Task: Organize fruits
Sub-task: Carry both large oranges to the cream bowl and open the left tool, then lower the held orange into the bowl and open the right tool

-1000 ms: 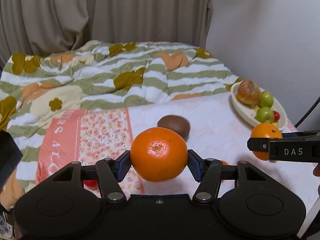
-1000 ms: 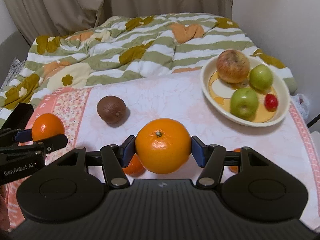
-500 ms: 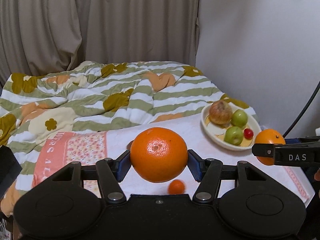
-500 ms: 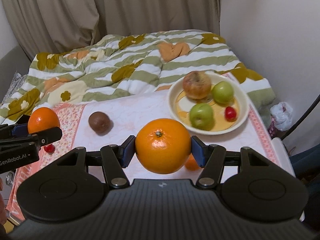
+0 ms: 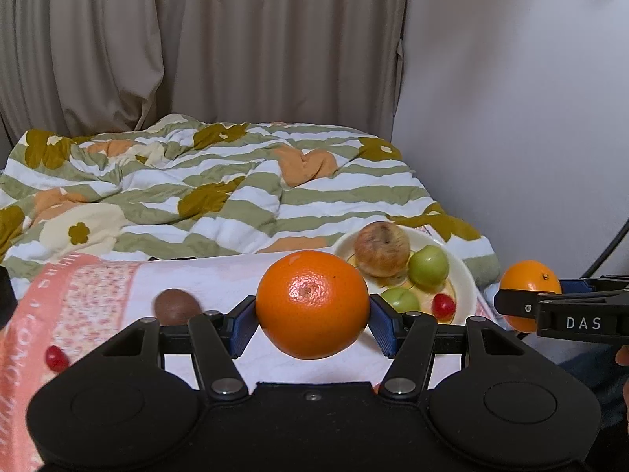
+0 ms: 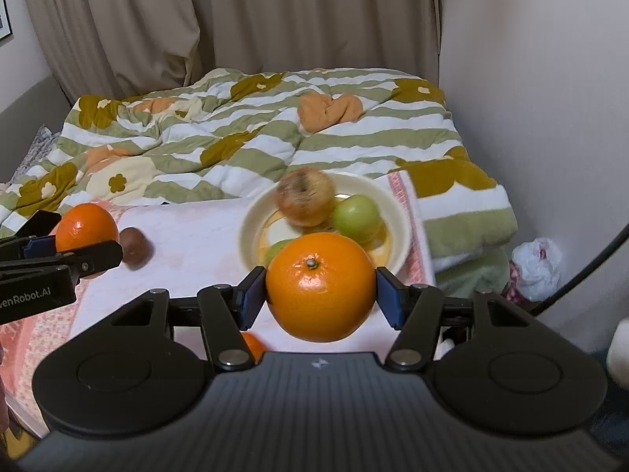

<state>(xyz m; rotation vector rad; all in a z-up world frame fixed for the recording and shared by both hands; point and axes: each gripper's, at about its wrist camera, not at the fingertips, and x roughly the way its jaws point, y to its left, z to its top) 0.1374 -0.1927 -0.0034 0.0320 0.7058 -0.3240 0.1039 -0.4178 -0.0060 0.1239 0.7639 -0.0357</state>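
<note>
Two oranges: one clamped in each claw, left claw [image 5: 312,316], right claw [image 6: 319,294].
Handling: firm, round, smooth-skinned; likely rolls.
Hold: across the widest middle.
Bowl [image 6: 397,212]: far right.

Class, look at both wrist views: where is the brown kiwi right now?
The kiwi lies on the pink cloth, left of the fruit bowl in both views, with a small red fruit nearer the camera; neither gripper touches it.

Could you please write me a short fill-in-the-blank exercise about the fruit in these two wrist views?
1. Each gripper's jaws are shut on an ____.
2. The bowl holds two ____ apples beside a brownish fruit.
3. The brown kiwi lies on the cloth, ____ the bowl.

Missing words: orange; green; outside
</note>
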